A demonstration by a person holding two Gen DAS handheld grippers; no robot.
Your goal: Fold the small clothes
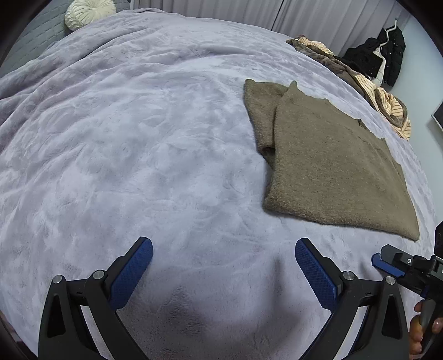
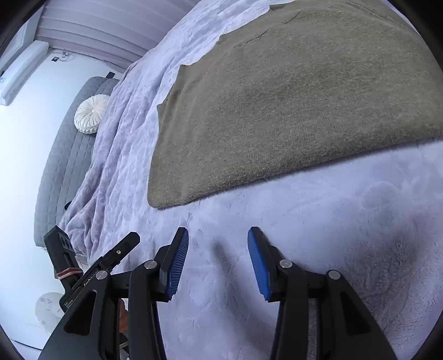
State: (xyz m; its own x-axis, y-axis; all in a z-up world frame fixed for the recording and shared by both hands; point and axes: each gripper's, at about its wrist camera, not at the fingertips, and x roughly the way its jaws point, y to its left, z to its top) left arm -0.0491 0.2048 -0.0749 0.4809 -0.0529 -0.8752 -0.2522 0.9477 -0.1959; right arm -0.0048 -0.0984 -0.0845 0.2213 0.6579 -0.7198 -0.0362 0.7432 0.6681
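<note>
Brown knit sweater (image 1: pixel 332 166) is lying folded flat on the lilac bed blanket (image 1: pixel 138 138), near the far edge. Both the left gripper (image 1: pixel 223 265) and right gripper (image 2: pixel 218 260) are hovering with fingers spread, empty, over bare blanket just short of its near hem.

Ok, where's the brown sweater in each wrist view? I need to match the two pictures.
Left wrist: the brown sweater lies flat at right of centre on the lilac blanket, beyond the open fingers.
Right wrist: the brown sweater fills the upper right, its hem just ahead of the fingers.
Shared landmark: the round white cushion at the headboard.
</note>
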